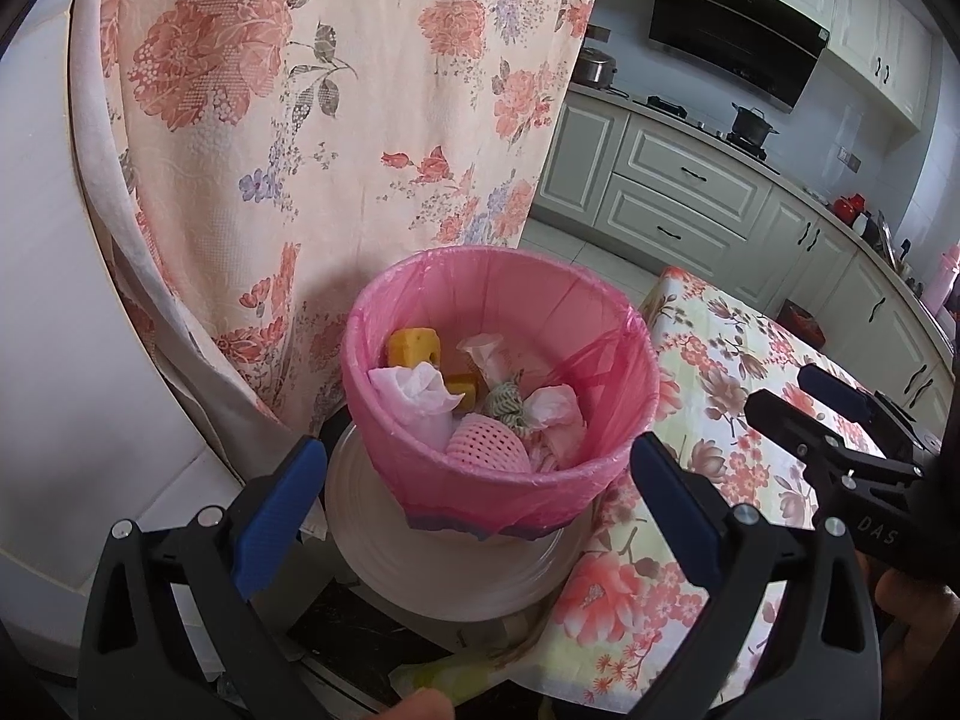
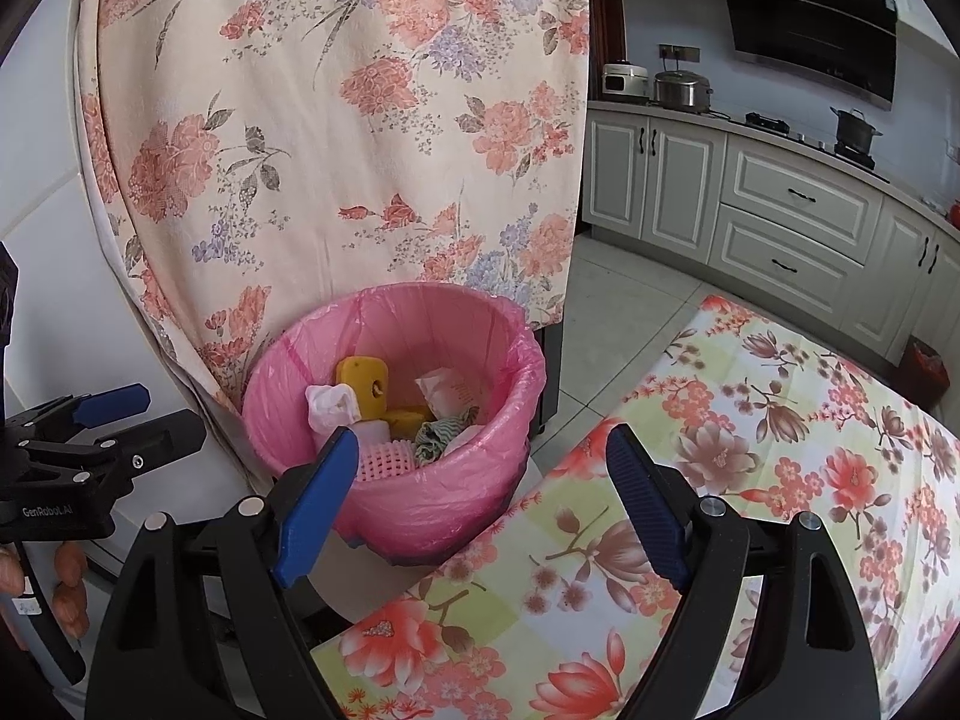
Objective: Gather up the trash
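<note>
Both grippers hang over the bin [image 1: 498,372], and both are empty. Left gripper [image 1: 480,516] has its blue pads spread wide, nothing between them; right gripper [image 2: 483,516] is just as wide over the table [image 2: 750,480] edge, gripping nothing. The bin, lined with a pink bag [image 2: 420,498], stands beside the table in front of a floral curtain [image 1: 336,108]. Inside lie yellow sponges [image 1: 414,348], crumpled tissues [image 1: 420,396], a pink mesh ball [image 1: 489,450] and a wrapper [image 1: 489,354]
</note>
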Motion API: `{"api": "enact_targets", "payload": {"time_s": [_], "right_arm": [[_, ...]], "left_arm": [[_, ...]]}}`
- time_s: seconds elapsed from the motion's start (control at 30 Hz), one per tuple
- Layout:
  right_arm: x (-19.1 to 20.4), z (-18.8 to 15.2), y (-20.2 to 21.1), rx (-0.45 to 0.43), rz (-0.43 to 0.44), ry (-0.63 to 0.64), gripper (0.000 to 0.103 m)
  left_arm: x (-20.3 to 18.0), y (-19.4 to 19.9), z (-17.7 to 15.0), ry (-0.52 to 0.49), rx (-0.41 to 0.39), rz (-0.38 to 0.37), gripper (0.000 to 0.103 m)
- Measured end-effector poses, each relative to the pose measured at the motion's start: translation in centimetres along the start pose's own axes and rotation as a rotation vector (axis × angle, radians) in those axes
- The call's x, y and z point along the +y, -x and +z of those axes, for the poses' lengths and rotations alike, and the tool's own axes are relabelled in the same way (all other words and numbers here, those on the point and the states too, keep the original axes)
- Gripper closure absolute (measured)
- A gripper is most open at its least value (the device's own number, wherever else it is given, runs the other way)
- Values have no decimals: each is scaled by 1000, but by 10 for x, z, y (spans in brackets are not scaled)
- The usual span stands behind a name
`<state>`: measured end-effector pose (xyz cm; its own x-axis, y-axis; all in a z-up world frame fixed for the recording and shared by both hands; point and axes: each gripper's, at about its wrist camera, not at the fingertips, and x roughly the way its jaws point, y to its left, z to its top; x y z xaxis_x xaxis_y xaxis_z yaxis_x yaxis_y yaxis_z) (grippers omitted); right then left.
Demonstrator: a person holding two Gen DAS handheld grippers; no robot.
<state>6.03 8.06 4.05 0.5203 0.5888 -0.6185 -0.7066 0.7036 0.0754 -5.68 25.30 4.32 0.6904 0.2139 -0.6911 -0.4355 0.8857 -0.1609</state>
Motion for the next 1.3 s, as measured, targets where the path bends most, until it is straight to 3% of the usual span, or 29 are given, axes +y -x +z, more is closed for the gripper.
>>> {"api": "enact_targets", "payload": {"time_s": [1.3], "right_arm": [[1, 1, -1, -6, -1, 4, 22]], "left_arm": [[-2, -3, 0, -1, 0, -5, 5]]}}
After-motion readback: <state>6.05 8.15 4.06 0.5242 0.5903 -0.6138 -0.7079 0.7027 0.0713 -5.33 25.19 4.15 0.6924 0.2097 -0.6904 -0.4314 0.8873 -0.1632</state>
